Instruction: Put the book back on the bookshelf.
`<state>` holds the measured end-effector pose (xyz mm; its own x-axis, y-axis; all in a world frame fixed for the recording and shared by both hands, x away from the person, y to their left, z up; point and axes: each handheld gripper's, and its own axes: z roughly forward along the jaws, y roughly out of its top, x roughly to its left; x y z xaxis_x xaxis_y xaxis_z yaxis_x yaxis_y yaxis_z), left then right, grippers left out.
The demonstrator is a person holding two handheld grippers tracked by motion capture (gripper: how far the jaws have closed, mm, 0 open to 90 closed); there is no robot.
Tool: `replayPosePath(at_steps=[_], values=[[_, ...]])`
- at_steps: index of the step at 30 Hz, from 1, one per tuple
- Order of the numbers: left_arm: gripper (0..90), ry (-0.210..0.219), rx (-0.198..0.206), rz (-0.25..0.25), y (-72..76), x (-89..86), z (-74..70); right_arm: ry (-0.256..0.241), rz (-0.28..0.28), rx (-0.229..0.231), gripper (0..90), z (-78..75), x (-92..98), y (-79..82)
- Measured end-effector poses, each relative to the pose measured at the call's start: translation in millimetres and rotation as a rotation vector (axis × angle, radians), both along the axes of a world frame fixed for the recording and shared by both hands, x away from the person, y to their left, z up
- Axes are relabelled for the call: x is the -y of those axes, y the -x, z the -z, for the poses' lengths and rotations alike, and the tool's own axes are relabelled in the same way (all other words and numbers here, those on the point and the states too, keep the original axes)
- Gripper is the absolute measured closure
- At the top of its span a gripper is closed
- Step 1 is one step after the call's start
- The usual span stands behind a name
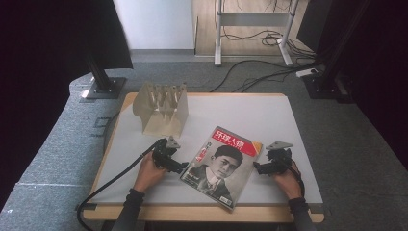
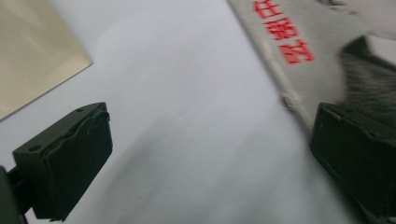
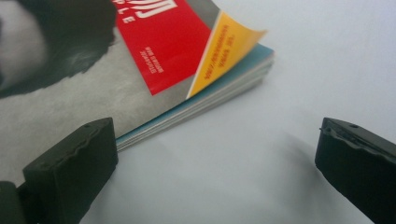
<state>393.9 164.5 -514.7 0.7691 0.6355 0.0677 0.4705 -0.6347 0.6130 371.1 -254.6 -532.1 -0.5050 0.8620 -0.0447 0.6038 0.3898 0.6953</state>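
Note:
A magazine (image 1: pixel 221 166) with a red title block and a portrait cover lies flat and slightly turned on the white table top (image 1: pixel 240 110). My left gripper (image 1: pixel 180 168) sits at its left edge, jaws open, nothing held; in the left gripper view the magazine's spine edge (image 2: pixel 289 93) runs just by the right jaw. My right gripper (image 1: pixel 256 168) rests at the magazine's right edge, also open and empty. In the right gripper view the magazine's page edges (image 3: pixel 205 109) lie beside the left jaw, and the cover's yellow corner (image 3: pixel 231 51) curls upward.
A beige slotted rack (image 1: pixel 161 108) stands at the table's back left; its corner (image 2: pixel 37 51) is seen in the left gripper view. Black stands and cables lie on the floor behind the table. A black cable (image 1: pixel 113 180) trails from the left gripper over the front edge.

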Motion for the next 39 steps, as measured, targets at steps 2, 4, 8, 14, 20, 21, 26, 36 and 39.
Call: replayPosePath(at_steps=[2, 4, 8, 14, 20, 21, 26, 36, 39], values=[[0.0, -0.011, -0.005, -0.006, -2.9, 1.6, 5.3, 0.001, 0.004, -0.004, 0.0, -0.3, -1.8, -6.5], [0.0, 0.02, -0.012, -0.013, -3.5, 2.2, 7.7, -0.001, 0.007, -0.009, 0.0, -0.3, -3.8, -13.8], [0.0, 0.057, 0.006, -0.021, 4.8, 6.0, 11.4, -0.002, 0.009, -0.017, 0.0, -0.6, -6.4, -24.8], [0.0, 0.046, 0.039, -0.006, 21.1, 11.8, 11.2, 0.021, 0.031, -0.014, 0.0, -2.5, -13.2, -44.9], [0.0, 0.056, 0.058, 0.016, 35.8, 18.7, 12.5, 0.013, 0.043, -0.034, 0.0, -3.0, -18.8, -67.3], [0.0, 0.054, 0.062, 0.025, 38.1, 20.3, 12.5, 0.014, 0.045, -0.036, 0.0, -3.2, -20.2, -70.6], [0.0, 0.063, 0.039, 0.079, 47.1, 31.9, 12.7, 0.024, 0.044, -0.033, 4.6, -5.5, -31.2, -88.6], [0.0, 0.098, -0.035, 0.059, 22.7, 27.0, 13.4, -0.114, -0.013, -0.098, 11.9, -18.4, -27.1, -92.5], [0.0, 0.104, -0.04, 0.055, 19.2, 27.2, 13.4, -0.21, -0.056, -0.112, 13.7, -22.3, -32.1, -91.3]])
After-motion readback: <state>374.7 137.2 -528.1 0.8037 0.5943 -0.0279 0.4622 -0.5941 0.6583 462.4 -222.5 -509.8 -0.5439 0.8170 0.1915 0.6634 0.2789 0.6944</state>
